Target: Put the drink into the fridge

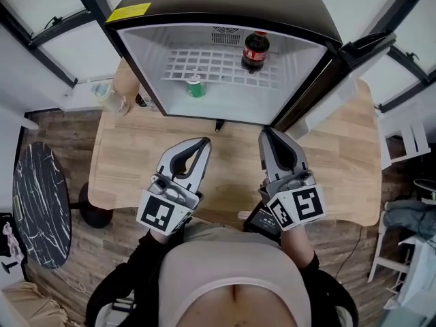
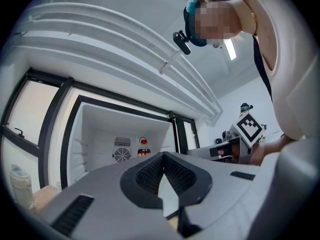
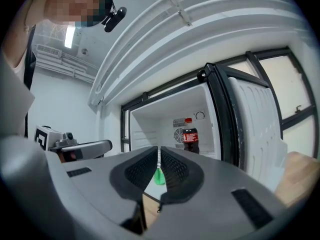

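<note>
- Step in hand: judged to be the close of the placing. Both drinks stood inside the fridge and neither tool carried anything.
- Fridge: one, on the wooden table, with its door swung open to the right.
- Drinks inside: two, both upright on the one wire shelf.
  - One cola bottle with a red cap stood toward the back right.
  - One green can stood nearer the front left, well apart from the bottle.
- Left gripper: one, jaws brought together at the tips with nothing between them. It was held over the table in front of the fridge opening.
- Right gripper: one, jaws pressed together and empty. It was beside the left gripper and pointed into the opening.
- Clear container: one, on the table left of the fridge. It was possibly another bottle, but too blurred to say.
- Next move, as judged: either fetch any drink left outside, which calls for spreading a pair of jaws first, or push the door shut. A closed tool could manage the door from its outer face.
</note>
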Demonstrator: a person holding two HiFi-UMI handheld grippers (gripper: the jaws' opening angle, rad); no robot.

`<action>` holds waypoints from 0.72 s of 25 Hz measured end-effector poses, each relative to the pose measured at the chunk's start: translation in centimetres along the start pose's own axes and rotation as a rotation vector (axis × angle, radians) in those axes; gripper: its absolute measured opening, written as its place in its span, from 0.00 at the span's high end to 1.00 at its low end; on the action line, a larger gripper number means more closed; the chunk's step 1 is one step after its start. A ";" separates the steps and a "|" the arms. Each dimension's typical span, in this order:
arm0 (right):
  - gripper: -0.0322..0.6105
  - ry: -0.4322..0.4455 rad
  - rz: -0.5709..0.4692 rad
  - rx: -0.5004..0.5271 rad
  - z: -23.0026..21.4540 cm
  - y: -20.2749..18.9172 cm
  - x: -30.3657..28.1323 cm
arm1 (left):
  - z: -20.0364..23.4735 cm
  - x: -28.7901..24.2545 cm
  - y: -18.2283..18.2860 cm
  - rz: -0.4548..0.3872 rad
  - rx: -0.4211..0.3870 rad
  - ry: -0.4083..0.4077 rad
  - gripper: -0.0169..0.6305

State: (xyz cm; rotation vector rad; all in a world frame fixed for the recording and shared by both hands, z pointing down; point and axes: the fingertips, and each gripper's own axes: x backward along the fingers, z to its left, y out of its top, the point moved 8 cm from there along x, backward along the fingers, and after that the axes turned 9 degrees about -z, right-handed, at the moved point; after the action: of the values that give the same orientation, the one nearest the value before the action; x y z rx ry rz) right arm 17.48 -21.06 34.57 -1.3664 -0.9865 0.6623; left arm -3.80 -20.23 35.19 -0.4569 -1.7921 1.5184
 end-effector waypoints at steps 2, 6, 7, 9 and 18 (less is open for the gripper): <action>0.89 -0.007 -0.006 -0.001 0.2 0.2 0.4 | -0.1 0.2 0.3 -0.004 -0.010 -0.008 0.97; 0.89 -0.012 -0.015 0.008 1.4 0.8 1.4 | -0.5 1.1 1.0 -0.046 -0.027 -0.017 0.97; 0.89 -0.015 -0.018 0.012 1.9 1.0 1.7 | -0.7 1.6 1.2 -0.042 -0.022 -0.021 0.97; 0.89 -0.020 -0.022 0.030 3.1 1.4 2.6 | -1.3 2.8 1.7 -0.038 -0.017 -0.031 0.97; 0.89 -0.039 -0.037 -0.009 9.6 1.7 8.1 | -4.2 10.0 4.6 -0.041 -0.023 -0.057 0.97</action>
State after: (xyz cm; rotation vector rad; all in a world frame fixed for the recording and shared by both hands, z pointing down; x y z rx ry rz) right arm 13.13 -9.16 33.69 -1.3449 -1.0443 0.6596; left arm -8.36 -9.42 33.93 -0.3893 -1.8530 1.4974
